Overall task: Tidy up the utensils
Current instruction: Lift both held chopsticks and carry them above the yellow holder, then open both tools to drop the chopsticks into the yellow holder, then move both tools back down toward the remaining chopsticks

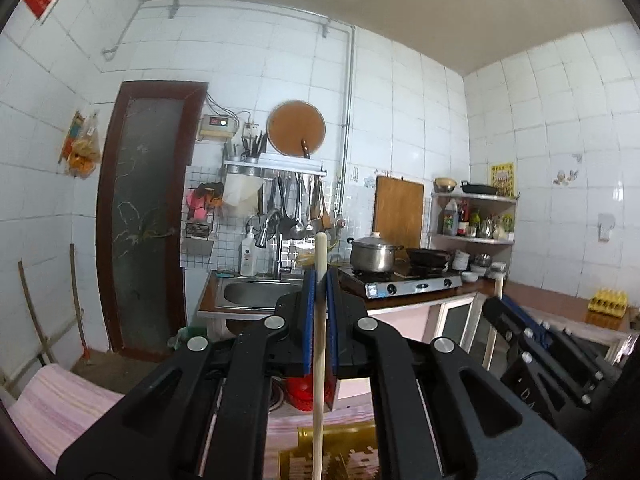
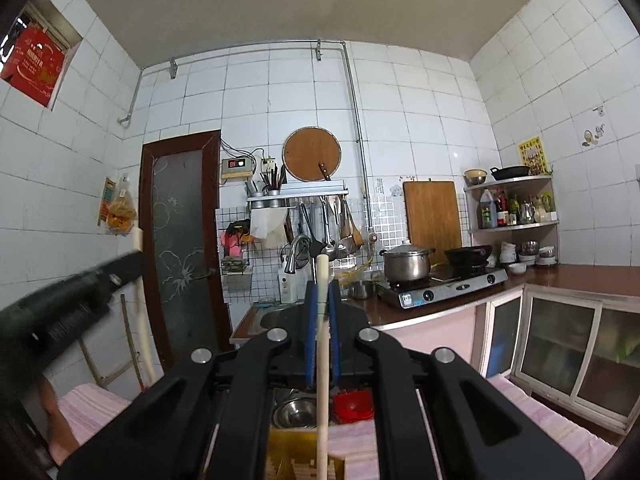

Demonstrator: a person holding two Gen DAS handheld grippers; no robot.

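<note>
Small tiled kitchen; a person works with a hand-held gripper in each hand, both held level and aimed toward the sink wall. Left gripper: blue-padded jaws closed tight on a pale wooden stick, which stands nearly upright between the pads, its rounded top poking above the fingertips and its lower length running down out of view. Right gripper: same posture, jaws clamped on a second wooden stick, also near upright, tip just above the pads. Each gripper shows at the edge of the other's view, side by side and well apart. Below both sticks, a yellow slatted holder sits on a pink striped cloth; the sticks' lower ends are near it, but whether they touch it cannot be told. Beyond the cloth, a steel bowl and a red container lie low, under the grippers. Background: steel sink with tap, a rack of hanging ladles and spatulas above it, a round wooden board on the rack shelf, a lidded pot and a dark wok on the gas stove, a corner shelf of bottles, a brown door at left.
</note>
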